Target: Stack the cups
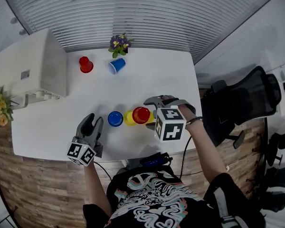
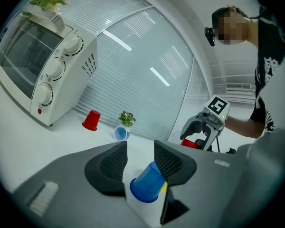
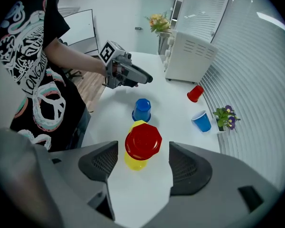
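Note:
A red cup (image 1: 141, 114) sits upside down on top of a yellow cup (image 1: 129, 118) near the table's front edge. My right gripper (image 1: 151, 112) hangs over this stack, pointing steeply down. In the right gripper view the red cup (image 3: 143, 141) and yellow cup (image 3: 134, 161) lie between the wide jaws of the right gripper (image 3: 142, 148), with a gap on both sides. A blue cup (image 1: 115, 118) stands upside down just left of the stack. My left gripper (image 1: 92, 120) rests level to its left, partly open, with the blue cup (image 2: 147, 183) just beyond its tips.
At the back of the white table (image 1: 61, 127) stand an upside-down red cup (image 1: 85, 64), a blue cup (image 1: 117, 65) lying on its side and a small flower pot (image 1: 118, 44). A white toaster oven (image 1: 33, 68) fills the left side. An office chair (image 1: 247, 99) is on the right.

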`<state>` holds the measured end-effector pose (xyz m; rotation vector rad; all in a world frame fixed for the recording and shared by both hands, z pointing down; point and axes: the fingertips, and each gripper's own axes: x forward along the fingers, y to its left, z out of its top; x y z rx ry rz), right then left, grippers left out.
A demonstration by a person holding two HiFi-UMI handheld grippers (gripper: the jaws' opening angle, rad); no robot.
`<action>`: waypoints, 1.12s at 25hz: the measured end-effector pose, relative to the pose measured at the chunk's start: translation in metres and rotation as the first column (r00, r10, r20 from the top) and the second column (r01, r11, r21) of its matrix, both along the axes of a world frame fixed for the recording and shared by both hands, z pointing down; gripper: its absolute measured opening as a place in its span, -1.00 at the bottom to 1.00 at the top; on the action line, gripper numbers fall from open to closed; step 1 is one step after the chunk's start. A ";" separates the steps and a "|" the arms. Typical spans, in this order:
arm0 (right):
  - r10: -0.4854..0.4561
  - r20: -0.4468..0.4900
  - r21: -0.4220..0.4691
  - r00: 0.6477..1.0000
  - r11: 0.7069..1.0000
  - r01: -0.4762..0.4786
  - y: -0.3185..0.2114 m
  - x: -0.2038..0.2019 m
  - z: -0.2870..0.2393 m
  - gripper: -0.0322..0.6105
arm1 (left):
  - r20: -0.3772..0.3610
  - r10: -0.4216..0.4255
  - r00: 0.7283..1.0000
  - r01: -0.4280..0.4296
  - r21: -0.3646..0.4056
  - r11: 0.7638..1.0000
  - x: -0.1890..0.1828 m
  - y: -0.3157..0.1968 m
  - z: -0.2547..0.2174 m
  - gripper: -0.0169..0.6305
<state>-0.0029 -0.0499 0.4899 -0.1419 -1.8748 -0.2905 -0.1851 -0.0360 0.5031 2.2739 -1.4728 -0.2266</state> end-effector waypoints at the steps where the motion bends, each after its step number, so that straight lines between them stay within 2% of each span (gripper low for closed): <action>1: 0.017 0.026 -0.009 1.000 1.000 -0.017 0.001 0.001 -0.003 0.15 | -0.001 -0.001 1.000 0.001 0.002 1.000 -0.001 -0.001 -0.002 -0.44; 3: 0.069 0.098 -0.051 0.993 0.997 -0.064 0.004 0.005 -0.012 0.15 | -0.008 -0.014 1.000 0.014 -0.016 1.000 -0.006 -0.008 -0.003 -0.44; 5: 0.148 0.206 -0.140 0.967 0.983 -0.120 0.009 0.007 -0.023 0.15 | 0.004 -0.037 0.999 0.037 -0.070 0.997 -0.014 -0.019 0.003 -0.48; 8: 0.275 0.351 -0.272 0.895 0.945 -0.183 0.014 0.008 -0.035 0.15 | 0.050 -0.055 0.997 0.062 -0.134 0.989 -0.025 -0.039 0.011 -0.52; 10: 0.336 0.410 -0.304 0.848 0.927 -0.221 0.013 0.014 -0.040 0.15 | 0.094 -0.074 0.993 0.085 -0.126 0.988 -0.033 -0.055 0.007 -0.50; 13: 0.419 0.478 -0.340 0.772 0.899 -0.278 0.007 0.025 -0.047 0.14 | 0.199 -0.118 0.973 0.140 -0.102 0.985 -0.046 -0.087 0.003 -0.42; 15: 0.462 0.504 -0.359 0.730 0.881 -0.309 0.003 0.033 -0.050 0.14 | 0.262 -0.135 0.956 0.167 -0.105 0.980 -0.054 -0.110 0.004 -0.27; 19: 0.524 0.520 -0.398 0.675 0.848 -0.351 -0.001 0.048 -0.046 0.13 | 0.336 -0.197 0.921 0.247 -0.116 0.962 -0.075 -0.154 0.011 -0.18; 24: 0.614 0.547 -0.488 0.568 0.786 -0.380 -0.008 0.056 -0.039 0.09 | 0.341 -0.268 0.901 0.328 -0.132 0.935 -0.103 -0.194 0.023 -0.13; 28: 0.663 0.530 -0.532 0.529 0.746 -0.401 -0.017 0.068 -0.026 0.08 | 0.371 -0.274 0.887 0.348 -0.150 0.925 -0.108 -0.219 0.040 -0.13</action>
